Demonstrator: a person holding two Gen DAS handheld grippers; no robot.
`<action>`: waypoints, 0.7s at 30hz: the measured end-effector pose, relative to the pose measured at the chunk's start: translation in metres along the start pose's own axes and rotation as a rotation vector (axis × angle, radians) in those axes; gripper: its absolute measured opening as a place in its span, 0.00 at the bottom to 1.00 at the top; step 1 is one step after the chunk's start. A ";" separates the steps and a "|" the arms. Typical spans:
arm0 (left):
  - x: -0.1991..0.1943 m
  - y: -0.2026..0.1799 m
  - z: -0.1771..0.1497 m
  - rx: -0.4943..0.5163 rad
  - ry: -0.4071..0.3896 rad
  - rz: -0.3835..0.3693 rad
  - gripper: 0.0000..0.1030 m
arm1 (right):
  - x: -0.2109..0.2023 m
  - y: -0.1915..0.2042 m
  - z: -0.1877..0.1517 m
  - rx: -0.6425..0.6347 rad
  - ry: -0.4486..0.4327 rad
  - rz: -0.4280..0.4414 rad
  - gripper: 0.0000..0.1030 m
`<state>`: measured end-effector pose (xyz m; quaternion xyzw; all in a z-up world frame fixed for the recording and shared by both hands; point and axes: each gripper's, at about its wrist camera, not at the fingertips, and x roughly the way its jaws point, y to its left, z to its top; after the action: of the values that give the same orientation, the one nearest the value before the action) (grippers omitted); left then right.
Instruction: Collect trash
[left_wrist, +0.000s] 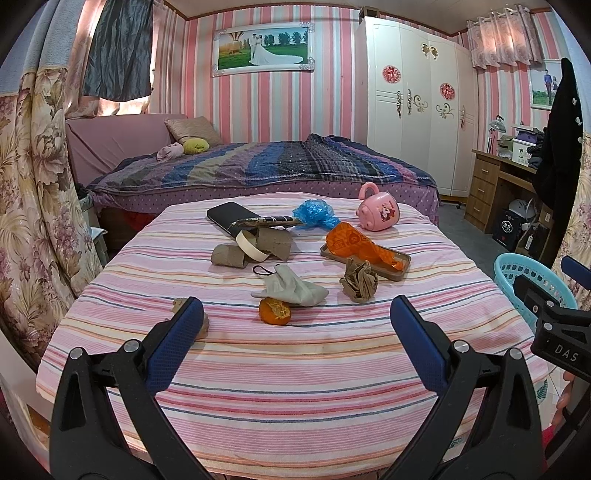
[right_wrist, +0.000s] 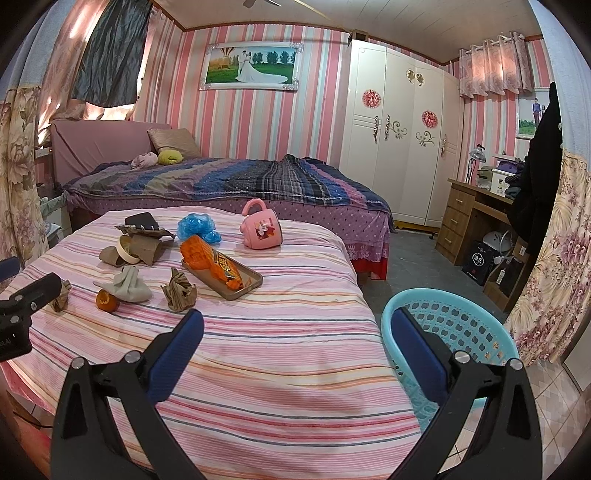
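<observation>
Trash lies on a table with a striped cloth (left_wrist: 295, 369): an orange peel (left_wrist: 274, 312), a grey mask (left_wrist: 291, 288), a crumpled brown paper (left_wrist: 359, 282), cardboard pieces (left_wrist: 255, 245), an orange wrapper (left_wrist: 354, 245) on a small tray, a blue plastic bag (left_wrist: 314, 214), and a brown scrap (left_wrist: 201, 325) by my left finger. My left gripper (left_wrist: 295, 325) is open and empty, just short of the peel. My right gripper (right_wrist: 295, 339) is open and empty over the table's right edge, beside a turquoise basket (right_wrist: 454, 328). The peel (right_wrist: 107, 300) and brown paper (right_wrist: 180, 291) show in the right wrist view.
A pink mug (left_wrist: 376, 212) and a black phone (left_wrist: 231, 218) sit at the table's far side. A bed (left_wrist: 266, 166) stands behind the table, a white wardrobe (left_wrist: 413, 107) and a wooden desk (left_wrist: 495, 184) to the right. Floral curtains (left_wrist: 33, 206) hang at the left.
</observation>
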<state>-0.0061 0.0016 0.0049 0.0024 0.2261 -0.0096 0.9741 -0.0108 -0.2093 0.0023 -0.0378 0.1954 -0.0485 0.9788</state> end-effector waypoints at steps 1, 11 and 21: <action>0.000 0.000 0.000 0.000 -0.001 0.001 0.95 | 0.000 0.000 0.000 0.001 0.000 0.001 0.96; 0.003 0.003 0.001 -0.003 0.005 0.008 0.95 | -0.001 -0.007 -0.001 0.007 -0.004 -0.015 0.96; 0.006 0.011 0.004 -0.023 0.023 0.010 0.95 | 0.000 -0.009 0.002 0.017 -0.002 -0.023 0.96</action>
<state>0.0017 0.0124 0.0058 -0.0076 0.2373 -0.0020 0.9714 -0.0113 -0.2184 0.0050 -0.0316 0.1934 -0.0612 0.9787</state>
